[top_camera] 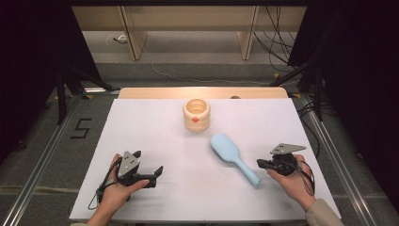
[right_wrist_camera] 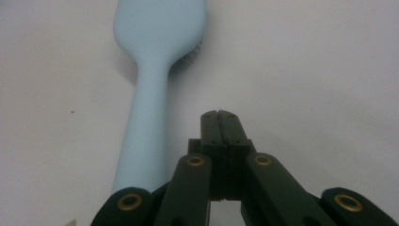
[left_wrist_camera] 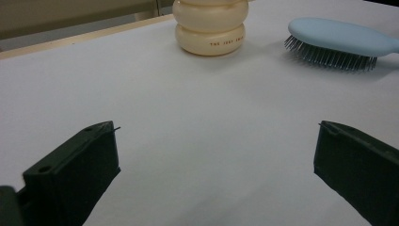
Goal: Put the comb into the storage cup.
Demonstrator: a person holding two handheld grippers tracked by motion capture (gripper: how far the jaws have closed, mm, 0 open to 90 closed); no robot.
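— Looking at the right gripper (top_camera: 261,164) first: how do its tongs stand?

— Pressed flat together, pad against pad, with nothing between them. In the right gripper view they lie just beside the handle of the light blue hairbrush (right_wrist_camera: 149,94), not around it.

— And where is the brush on the bench (top_camera: 155,197)?

— Right of the middle, bristles down on the white top. Its oval head points toward the far edge and the middle, while its handle slants toward the near right corner, where that gripper rests close to the right edge.

— The left gripper (top_camera: 149,165)?

— Its tongs are spread wide over bare white surface near the near left corner, gripping nothing, well apart from the brush.

— Anything else on the bench?

— A cream ribbed pot (top_camera: 196,114) with an orange spot on its side stands upright near the middle of the far edge. In the left gripper view the brush lies just to its right.
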